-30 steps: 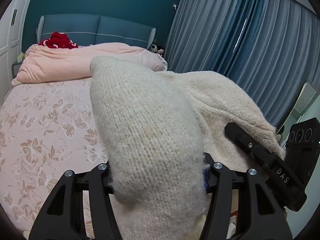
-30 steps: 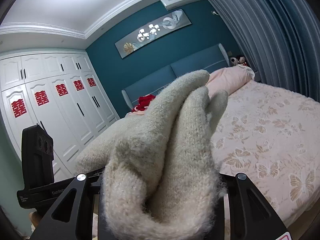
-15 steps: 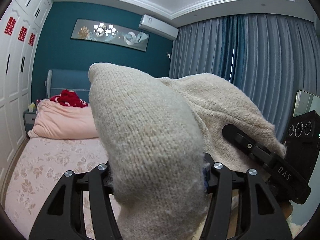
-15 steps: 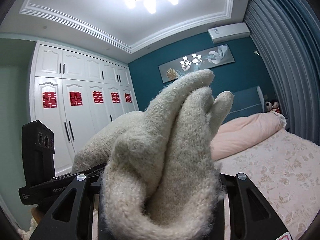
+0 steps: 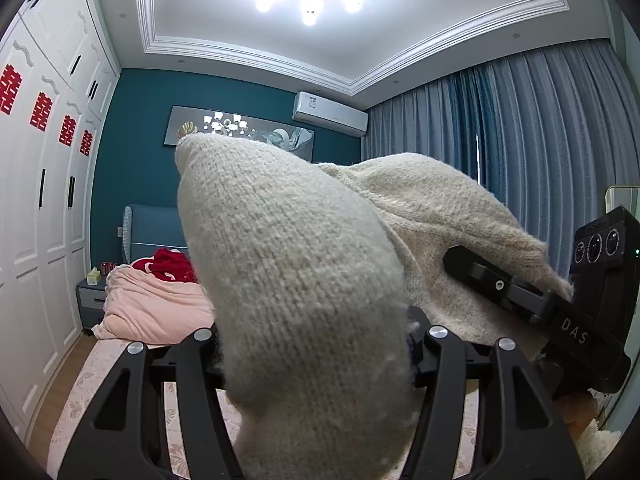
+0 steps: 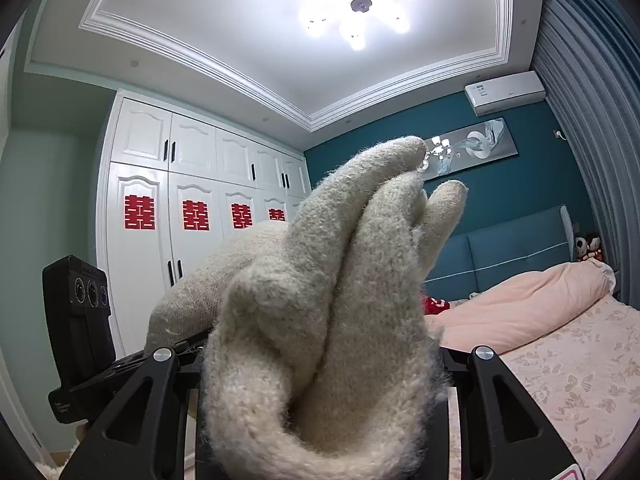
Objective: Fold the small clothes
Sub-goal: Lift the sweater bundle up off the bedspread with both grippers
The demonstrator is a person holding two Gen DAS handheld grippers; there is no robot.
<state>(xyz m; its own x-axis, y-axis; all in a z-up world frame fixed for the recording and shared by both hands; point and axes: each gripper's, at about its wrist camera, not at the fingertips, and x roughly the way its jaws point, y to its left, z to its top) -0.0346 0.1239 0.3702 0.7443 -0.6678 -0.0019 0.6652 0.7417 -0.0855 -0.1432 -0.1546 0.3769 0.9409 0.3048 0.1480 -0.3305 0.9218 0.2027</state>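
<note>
Knitwear (image 5: 296, 280) bunched in both clenched grippers, left gripper (image 5: 312, 364) and right gripper (image 6: 320, 368), hides their fingertips.

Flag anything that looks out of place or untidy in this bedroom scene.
The pink duvet lies bunched at the head of the bed with a red garment dumped on it. The cream sweater, clamped by both the left gripper and right gripper, is wadded, not flat.

On the body of my right gripper (image 5: 532, 300), which I see from my left side, white letters read "DAS". On the white wardrobe doors (image 6: 192, 216) stand red double-happiness signs "囍", one on each door. The label on the air conditioner (image 5: 330, 114) is too small to read.
</note>
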